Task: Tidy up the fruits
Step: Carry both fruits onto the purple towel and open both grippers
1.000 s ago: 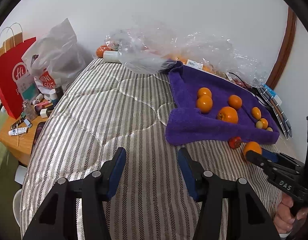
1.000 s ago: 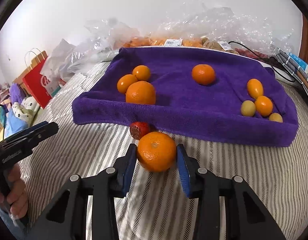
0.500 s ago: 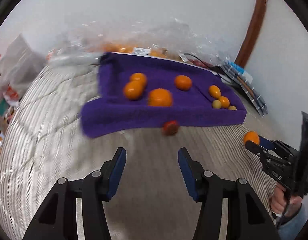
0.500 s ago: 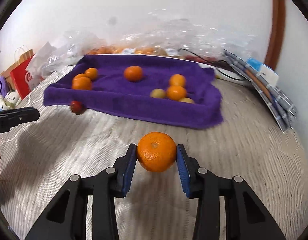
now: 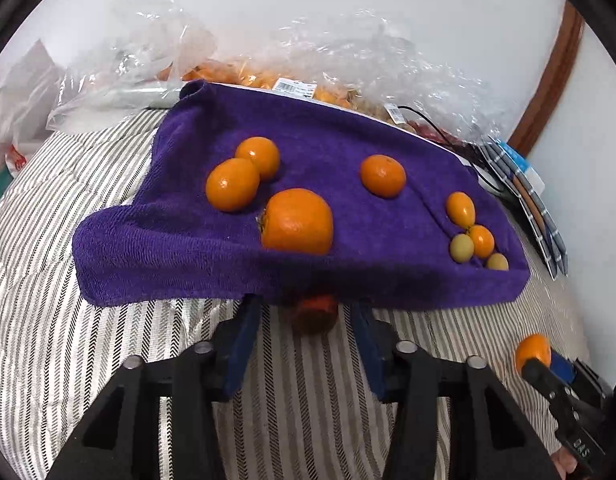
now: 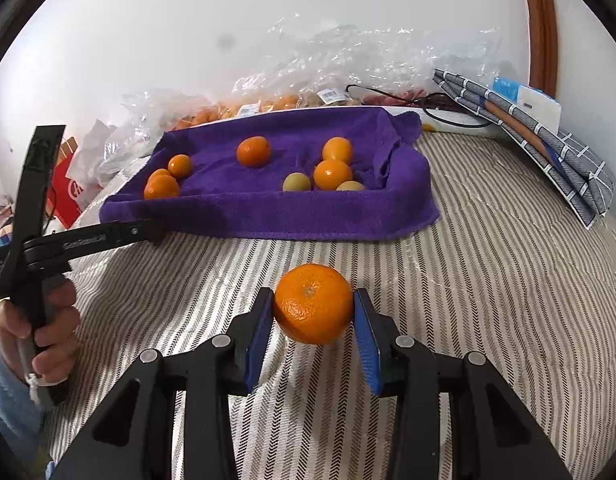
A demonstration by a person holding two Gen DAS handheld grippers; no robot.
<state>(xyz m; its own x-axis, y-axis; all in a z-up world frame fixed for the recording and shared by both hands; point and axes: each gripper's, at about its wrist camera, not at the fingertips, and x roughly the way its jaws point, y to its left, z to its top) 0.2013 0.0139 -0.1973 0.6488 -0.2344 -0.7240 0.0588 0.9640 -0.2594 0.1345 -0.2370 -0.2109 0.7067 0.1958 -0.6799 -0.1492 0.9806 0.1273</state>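
A: What has changed in the last second?

B: The left tool [image 5: 306,330] has swung in toward the purple towel [image 5: 180,248]. Its jaws now stand apart on either side of the small red fruit [image 5: 314,314] on the striped bed [image 5: 68,360], low in the frame's centre, touching the towel's near edge. The right tool [image 6: 313,326] has carried the mandarin [image 6: 313,303], clamped between its pads, away from the towel to the lower middle of its view.

A: Meaning?

B: Probably each stray fruit is bound for the towel; neither is there yet.

A: Any writing?

B: "DAS" on the right tool at lower right of the left view; barcode labels [image 5: 294,87] are too small to read.
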